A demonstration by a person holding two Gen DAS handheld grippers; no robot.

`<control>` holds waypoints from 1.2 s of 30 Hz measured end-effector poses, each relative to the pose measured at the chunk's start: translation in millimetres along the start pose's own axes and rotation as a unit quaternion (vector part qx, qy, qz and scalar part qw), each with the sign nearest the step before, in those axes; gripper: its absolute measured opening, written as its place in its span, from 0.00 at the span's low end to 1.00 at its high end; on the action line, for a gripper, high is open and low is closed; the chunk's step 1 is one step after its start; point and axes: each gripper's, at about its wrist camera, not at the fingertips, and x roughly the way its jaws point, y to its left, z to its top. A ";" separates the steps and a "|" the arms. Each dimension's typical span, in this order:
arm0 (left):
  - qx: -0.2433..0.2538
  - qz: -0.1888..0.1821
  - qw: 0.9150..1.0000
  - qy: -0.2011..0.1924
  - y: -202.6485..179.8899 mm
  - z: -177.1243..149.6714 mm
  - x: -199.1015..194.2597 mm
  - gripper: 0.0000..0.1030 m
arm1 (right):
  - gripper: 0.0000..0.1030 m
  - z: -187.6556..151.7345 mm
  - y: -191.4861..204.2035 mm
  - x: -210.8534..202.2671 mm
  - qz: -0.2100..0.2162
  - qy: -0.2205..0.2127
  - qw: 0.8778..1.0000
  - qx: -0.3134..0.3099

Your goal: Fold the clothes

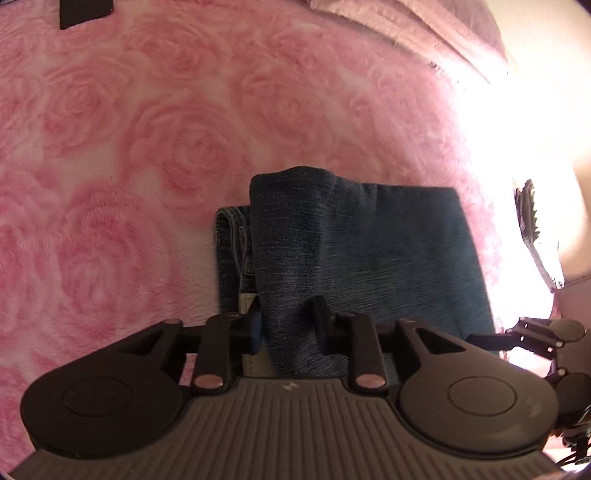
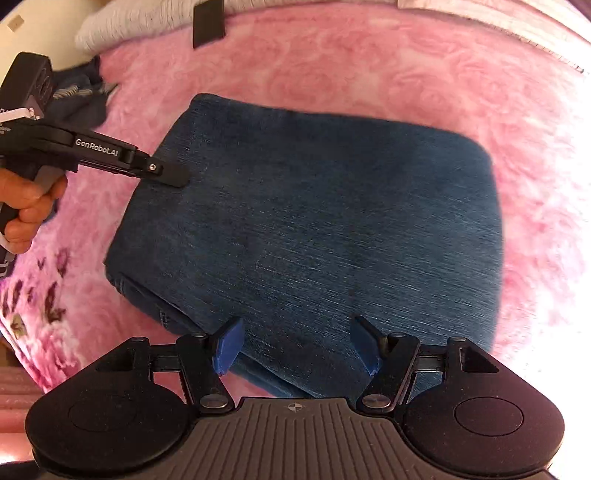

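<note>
Left wrist view: the left tool (image 1: 288,325) is clamped on a raised fold of the dark blue jeans (image 1: 369,251), one finger on each side of the denim with the cloth bunched between them. The jeans lie folded on a pink rose-patterned blanket (image 1: 129,147) that fills most of the view. A lighter denim edge with stitching (image 1: 232,251) pokes out at the left from under the top layer. A black strap-like piece (image 1: 85,13) sits at the top edge, cut off, and pale folded cloth (image 1: 406,26) lies at the top right. Glare washes out the right side; a dark patterned item (image 1: 528,221) there is hard to make out.

Right wrist view: the right tool (image 2: 299,343) stands with its blue pads (image 2: 229,343) well apart, over the near edge of the jeans (image 2: 332,221), gripping nothing. The left tool (image 2: 177,175) reaches in from the left, its tip on the denim, held by a hand (image 2: 29,206). A dark crumpled garment (image 2: 81,99) lies behind it, partly hidden. Light grey cloth (image 2: 140,18) lies along the top. The blanket's (image 2: 332,66) right part is overexposed.
</note>
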 end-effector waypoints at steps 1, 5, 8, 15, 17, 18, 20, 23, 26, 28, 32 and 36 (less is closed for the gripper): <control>0.001 0.002 1.000 -0.006 -1.1 3.0 -5.1 0.27 | 0.65 3.0 -0.2 0.7 0.003 -0.001 1.000 0.003; -0.011 0.003 0.999 -0.035 -1.7 17.4 -22.4 0.25 | 0.65 14.3 -12.0 -10.7 0.002 -0.044 0.999 0.016; -0.025 0.003 0.999 -0.042 5.0 32.0 -12.5 0.25 | 0.65 30.9 -35.5 -7.6 -0.007 -0.066 0.997 0.038; -0.005 0.024 1.000 -0.013 22.4 39.3 27.2 0.49 | 0.69 60.1 -83.5 39.4 0.010 -0.052 0.997 0.059; -0.001 0.024 1.000 -0.011 24.2 38.9 28.0 0.46 | 0.71 63.3 -83.5 36.9 0.014 -0.049 0.998 0.041; 0.008 0.028 0.999 -0.012 17.9 37.3 20.1 0.41 | 0.71 62.7 -81.3 29.4 0.014 -0.048 0.998 0.037; 0.028 0.034 0.999 -0.016 4.2 32.9 3.3 0.32 | 0.71 52.2 -77.7 13.4 0.016 -0.048 0.997 0.050; 0.068 0.017 0.997 -0.015 -23.4 13.9 -24.9 0.31 | 0.71 29.1 -72.4 -11.1 0.030 -0.049 0.995 0.081; 0.107 0.000 0.994 0.020 -48.9 -18.0 -26.1 0.33 | 0.71 0.2 -65.9 -15.3 0.039 -0.025 0.995 0.093; 0.109 0.011 0.993 0.033 -48.4 -31.2 -16.0 0.34 | 0.71 -18.7 -67.4 -5.3 0.041 -0.001 0.994 0.105; 0.103 0.018 0.993 0.049 -43.4 -37.2 -7.9 0.37 | 0.71 -16.4 -72.6 -7.4 0.049 0.014 0.992 0.112; 0.128 0.025 0.991 0.030 -51.2 -10.3 -27.1 0.32 | 0.71 8.5 -91.6 -31.3 0.040 -0.023 0.992 0.115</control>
